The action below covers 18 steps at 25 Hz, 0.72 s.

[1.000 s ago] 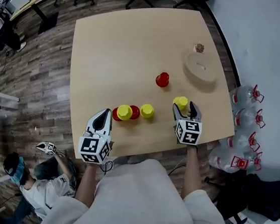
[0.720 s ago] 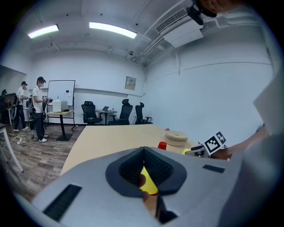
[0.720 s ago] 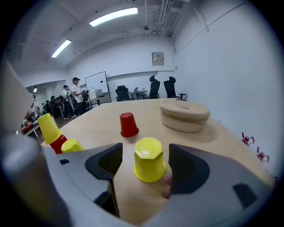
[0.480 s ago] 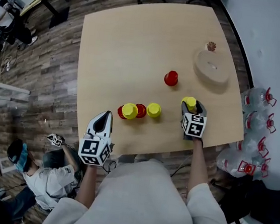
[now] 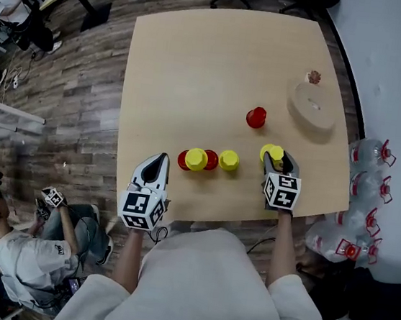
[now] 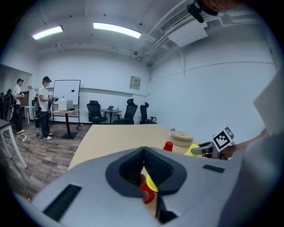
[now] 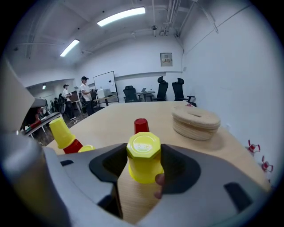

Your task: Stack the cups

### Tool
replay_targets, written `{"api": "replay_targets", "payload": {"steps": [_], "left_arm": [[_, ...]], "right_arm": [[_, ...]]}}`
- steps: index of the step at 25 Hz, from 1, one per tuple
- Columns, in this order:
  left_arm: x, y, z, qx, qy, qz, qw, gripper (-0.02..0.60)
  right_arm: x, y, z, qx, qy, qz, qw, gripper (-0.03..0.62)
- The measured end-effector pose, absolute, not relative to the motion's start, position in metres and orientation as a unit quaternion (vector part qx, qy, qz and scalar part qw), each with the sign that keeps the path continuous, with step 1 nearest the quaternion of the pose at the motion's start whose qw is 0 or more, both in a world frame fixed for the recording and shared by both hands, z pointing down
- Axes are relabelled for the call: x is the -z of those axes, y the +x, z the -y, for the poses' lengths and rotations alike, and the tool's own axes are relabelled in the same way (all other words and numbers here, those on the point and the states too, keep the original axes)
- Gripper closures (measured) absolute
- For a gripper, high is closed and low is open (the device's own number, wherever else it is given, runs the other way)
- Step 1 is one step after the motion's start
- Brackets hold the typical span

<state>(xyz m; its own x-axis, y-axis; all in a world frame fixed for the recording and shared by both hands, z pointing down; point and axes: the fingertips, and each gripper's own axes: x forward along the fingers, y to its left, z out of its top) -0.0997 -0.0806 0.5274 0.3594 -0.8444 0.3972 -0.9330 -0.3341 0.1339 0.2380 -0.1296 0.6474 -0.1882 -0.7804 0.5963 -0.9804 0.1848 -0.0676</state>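
Observation:
An upside-down yellow cup (image 5: pixel 271 152) (image 7: pixel 143 155) stands near the table's right front. My right gripper (image 5: pixel 277 158) (image 7: pixel 144 160) is round it. Its jaws have just been closing, and both pads now touch the cup's sides. A lone red cup (image 5: pixel 256 117) (image 7: pixel 141 125) stands farther in. To the left, a yellow cup (image 5: pixel 195 159) (image 7: pixel 62 132) sits tilted on a red one (image 7: pixel 73 146), with another yellow cup (image 5: pixel 229 160) beside them. My left gripper (image 5: pixel 159 159) (image 6: pixel 144 150) hovers at the front edge just left of this group, its tips together and nothing held.
A round wooden box (image 5: pixel 314 104) (image 7: pixel 196 122) lies at the table's right, with a small brown thing (image 5: pixel 313 77) behind it. Water jugs (image 5: pixel 369 176) stand on the floor to the right. A person (image 5: pixel 22 257) sits on the floor at left.
My right gripper has sunk and pushed forward, so the yellow cup now sits deeper between its jaws, which stand narrower. The left gripper has hardly moved.

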Motion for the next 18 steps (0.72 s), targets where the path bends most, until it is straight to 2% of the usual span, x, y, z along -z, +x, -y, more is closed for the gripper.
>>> {"api": "replay_targets", "payload": {"steps": [8,18], "left_arm": [[-0.526,-0.111,0.092,-0.103,0.807,0.555,0.173,0.569],[-0.521,-0.138,0.086,-0.081,0.796,0.574,0.173,0.569]], "right_arm": [[-0.6,0.186,0.118,-0.21,0.566,0.771,0.203,0.358],[-0.593,0.086,0.107,-0.176,0.479,0.827,0.235,0.358]]}}
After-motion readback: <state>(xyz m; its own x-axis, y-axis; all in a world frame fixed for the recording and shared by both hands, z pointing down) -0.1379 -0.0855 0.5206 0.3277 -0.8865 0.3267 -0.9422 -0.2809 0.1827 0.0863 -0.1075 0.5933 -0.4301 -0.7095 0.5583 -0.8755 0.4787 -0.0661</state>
